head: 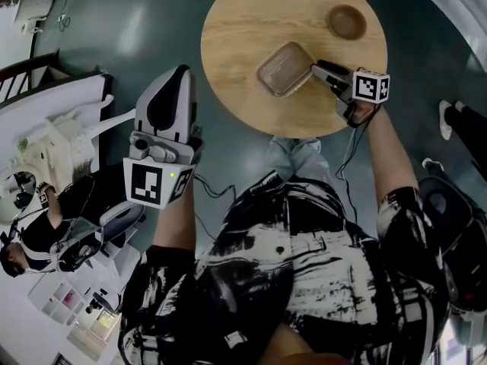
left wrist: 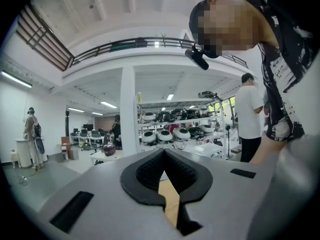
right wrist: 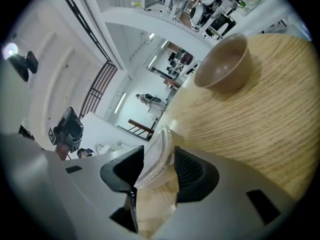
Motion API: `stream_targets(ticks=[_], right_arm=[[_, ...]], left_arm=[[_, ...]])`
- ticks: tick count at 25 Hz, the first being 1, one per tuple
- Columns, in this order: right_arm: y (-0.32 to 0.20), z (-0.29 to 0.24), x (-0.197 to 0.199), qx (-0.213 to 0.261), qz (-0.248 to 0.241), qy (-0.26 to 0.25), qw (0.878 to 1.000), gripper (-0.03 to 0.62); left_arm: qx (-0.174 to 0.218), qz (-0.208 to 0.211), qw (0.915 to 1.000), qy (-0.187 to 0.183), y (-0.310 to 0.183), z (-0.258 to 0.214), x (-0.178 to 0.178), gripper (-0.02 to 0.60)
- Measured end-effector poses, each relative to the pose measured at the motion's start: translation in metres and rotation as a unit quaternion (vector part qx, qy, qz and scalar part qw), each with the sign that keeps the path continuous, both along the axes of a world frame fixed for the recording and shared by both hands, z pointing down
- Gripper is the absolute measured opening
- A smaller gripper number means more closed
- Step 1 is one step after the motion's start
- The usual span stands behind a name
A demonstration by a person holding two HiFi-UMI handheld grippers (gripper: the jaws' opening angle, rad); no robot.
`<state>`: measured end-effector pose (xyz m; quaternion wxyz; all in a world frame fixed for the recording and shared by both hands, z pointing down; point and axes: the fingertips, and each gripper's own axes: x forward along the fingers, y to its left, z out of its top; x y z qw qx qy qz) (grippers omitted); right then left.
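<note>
A clear plastic container (head: pixel 284 68) lies on the round wooden table (head: pixel 243 29). My right gripper (head: pixel 318 70) is shut on the container's right rim; the right gripper view shows the clear rim (right wrist: pixel 159 151) pinched between the black pads (right wrist: pixel 192 170). A brown bowl (head: pixel 346 21) stands beyond it on the table, also seen as the bowl (right wrist: pixel 225 64) in the right gripper view. My left gripper (head: pixel 177 78) is held off the table to the left, above the floor. Its jaws meet at the tips with nothing between them, left gripper (left wrist: pixel 164 156).
White workbenches (head: pixel 53 128) with equipment and a seated person (head: pixel 34 226) are at the left. A cable (head: pixel 346 154) hangs from the right gripper. A person in a white shirt (left wrist: pixel 248 114) stands by shelves of helmets (left wrist: pixel 170 131). A shoe (head: pixel 445 116) lies at the right.
</note>
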<state>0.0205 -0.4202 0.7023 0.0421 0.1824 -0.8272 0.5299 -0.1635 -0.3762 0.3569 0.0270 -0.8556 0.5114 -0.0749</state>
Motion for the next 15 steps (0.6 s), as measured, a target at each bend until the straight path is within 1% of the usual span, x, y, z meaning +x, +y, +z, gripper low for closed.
stream_targets(ticks=[7,11,15], right_arm=[[0.003,0.010,0.004,-0.019,0.001,0.005,1.000,0.080],[0.002,0.014,0.008,-0.035,0.006,0.009,0.999,0.069],[0.002,0.012,0.009,-0.045,0.013,0.003,0.999,0.060]], left_arm=[[-0.001,0.001,1.0000,0.003,-0.002,0.003,0.000,-0.002],[0.000,0.001,1.0000,0.005,-0.005,0.001,-0.001,-0.002],[0.001,0.002,1.0000,0.006,-0.005,-0.001,0.000,-0.002]])
